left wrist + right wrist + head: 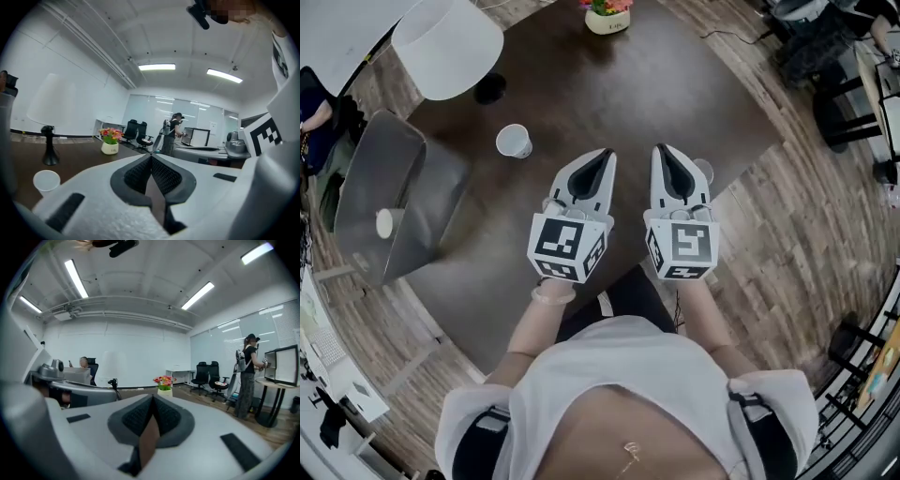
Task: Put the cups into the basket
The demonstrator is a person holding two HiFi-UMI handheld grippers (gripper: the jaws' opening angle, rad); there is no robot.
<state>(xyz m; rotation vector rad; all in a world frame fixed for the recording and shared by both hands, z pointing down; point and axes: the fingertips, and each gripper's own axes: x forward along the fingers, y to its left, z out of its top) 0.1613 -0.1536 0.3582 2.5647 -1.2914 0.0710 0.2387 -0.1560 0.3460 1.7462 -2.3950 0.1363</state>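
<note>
I'm holding the left gripper [606, 156] and right gripper [661, 150] side by side over the table [628, 94], both pinched shut and empty, as the white cup [514, 141] stands ungrabbed just far-left of them.

White left gripper [605, 153] and right gripper [661, 148], black-marked cubes [569, 246]; shirt [628, 375] probably white.

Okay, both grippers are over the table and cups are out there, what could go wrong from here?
1. The left gripper and right gripper are both shut and empty; reaching the white cup like that would likely tip it.
2. The second cup sits near the table edge, half hidden behind the right gripper, so a nudge could push it off.
3. An overreach might strike the lamp.
</note>
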